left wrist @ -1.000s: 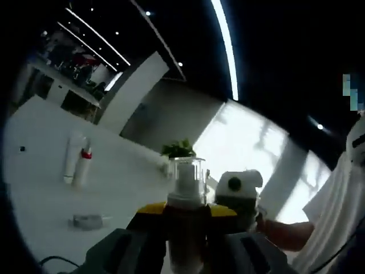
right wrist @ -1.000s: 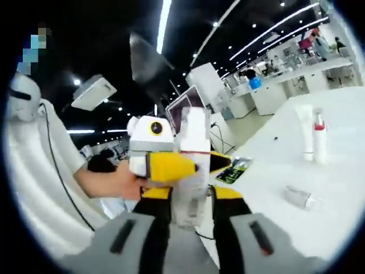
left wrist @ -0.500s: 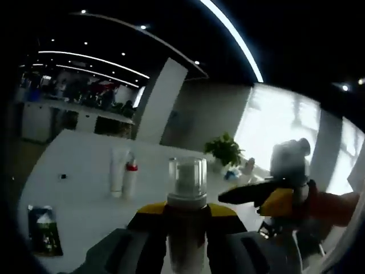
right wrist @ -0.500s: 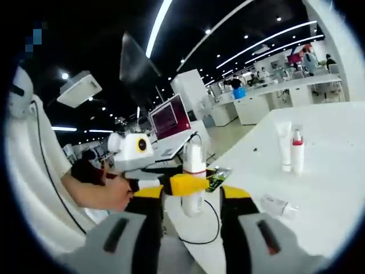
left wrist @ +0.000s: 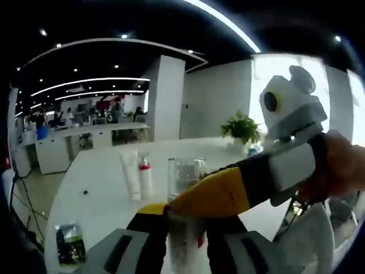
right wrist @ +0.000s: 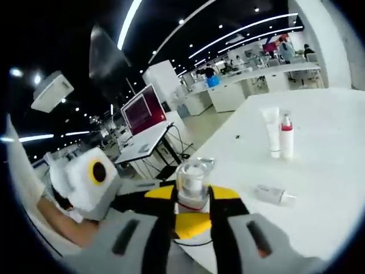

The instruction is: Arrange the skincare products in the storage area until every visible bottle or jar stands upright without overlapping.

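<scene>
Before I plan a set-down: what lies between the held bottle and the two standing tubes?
In the right gripper view, bare white table separates the bottle from the tubes.

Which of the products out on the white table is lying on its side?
The small clear bottle lies flat, nearer the grippers. The white tube and the red-collared white bottle stand upright side by side farther back.
</scene>
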{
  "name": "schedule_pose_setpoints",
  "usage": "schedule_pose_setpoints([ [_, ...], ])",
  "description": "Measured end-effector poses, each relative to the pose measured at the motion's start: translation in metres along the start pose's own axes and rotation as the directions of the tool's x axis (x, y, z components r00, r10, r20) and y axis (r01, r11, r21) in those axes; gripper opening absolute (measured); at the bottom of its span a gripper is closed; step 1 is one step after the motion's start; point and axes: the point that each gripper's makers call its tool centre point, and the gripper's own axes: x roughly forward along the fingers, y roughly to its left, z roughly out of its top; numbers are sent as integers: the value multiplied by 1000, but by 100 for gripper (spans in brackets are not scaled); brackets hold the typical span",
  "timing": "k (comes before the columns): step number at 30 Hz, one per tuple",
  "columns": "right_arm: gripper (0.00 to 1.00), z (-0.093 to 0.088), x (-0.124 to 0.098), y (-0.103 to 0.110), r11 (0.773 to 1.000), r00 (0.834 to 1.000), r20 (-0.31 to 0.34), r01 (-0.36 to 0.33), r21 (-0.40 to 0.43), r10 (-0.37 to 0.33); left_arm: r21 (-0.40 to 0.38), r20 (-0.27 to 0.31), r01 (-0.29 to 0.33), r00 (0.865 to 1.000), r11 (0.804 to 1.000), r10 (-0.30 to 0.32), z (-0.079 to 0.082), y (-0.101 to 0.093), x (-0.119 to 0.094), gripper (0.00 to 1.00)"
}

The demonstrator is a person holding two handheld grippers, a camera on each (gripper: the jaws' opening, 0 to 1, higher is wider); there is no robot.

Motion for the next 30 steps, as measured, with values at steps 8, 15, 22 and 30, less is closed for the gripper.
schedule_pose_setpoints([
  [8, 19, -3, 3, 5, 1000, 1000, -4, 3, -28, -3, 154, 23, -96, 995, 983, 94, -4, 12, -8, 25],
  [15, 18, -20, 21, 26, 992, 995, -85, -65, -107, 56, 60, -8, -153, 988, 986, 154, -23, 28, -26, 25],
  [22, 18, -29, 44, 49, 974, 981, -151, -145, -175, 119, -58, -58, -229, 973, 972, 225, -48, 59, -47, 33],
  [30, 18, -23, 59, 46, 972, 978, -158, -165, -166, 139, -100, -121, -245, 965, 964, 233, -74, 68, -56, 36],
])
